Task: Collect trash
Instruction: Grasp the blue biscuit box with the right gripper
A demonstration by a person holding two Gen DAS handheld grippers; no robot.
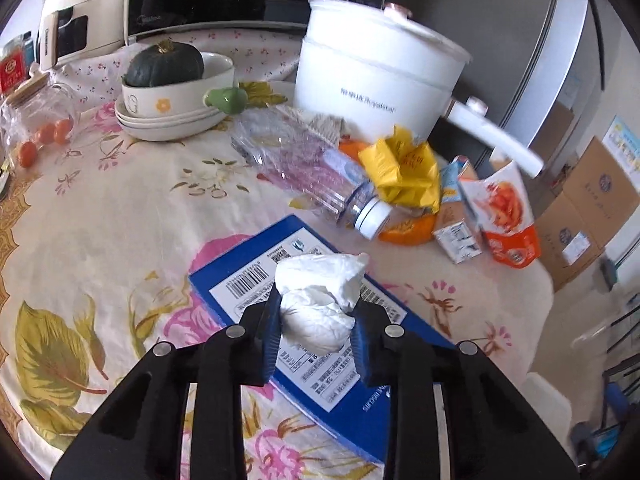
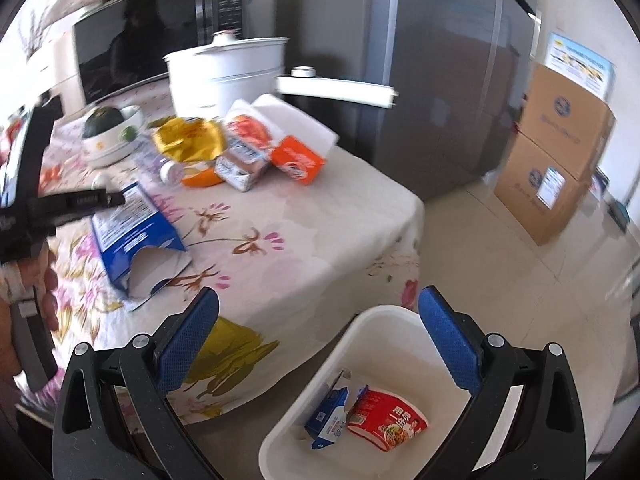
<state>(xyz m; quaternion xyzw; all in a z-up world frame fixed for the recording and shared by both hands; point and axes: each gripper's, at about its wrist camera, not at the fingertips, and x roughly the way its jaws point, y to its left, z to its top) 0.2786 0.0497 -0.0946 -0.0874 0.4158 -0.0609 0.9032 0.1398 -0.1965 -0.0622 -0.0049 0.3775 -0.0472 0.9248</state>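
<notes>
My left gripper [image 1: 316, 300] is shut on a crumpled white tissue [image 1: 320, 300] and holds it above a flat blue box [image 1: 304, 312] on the flowered table. My right gripper [image 2: 320, 304] is open and empty, above the table's edge and a white trash bin [image 2: 280, 452] on the floor. The bin holds a red noodle cup [image 2: 388, 420] and a small blue carton [image 2: 328, 416]. More trash lies at the table's far side: a clear plastic bottle [image 1: 304, 168], a yellow wrapper [image 1: 404, 168], an orange pouch [image 1: 504, 216] and a small carton [image 1: 456, 232].
A white electric pot [image 1: 372, 72] with a long handle stands behind the trash. A bowl with a green squash [image 1: 164, 64] sits on stacked plates. A glass jar [image 1: 36, 120] lies at left. Cardboard boxes [image 2: 556, 152] stand on the floor beside a grey fridge [image 2: 440, 80].
</notes>
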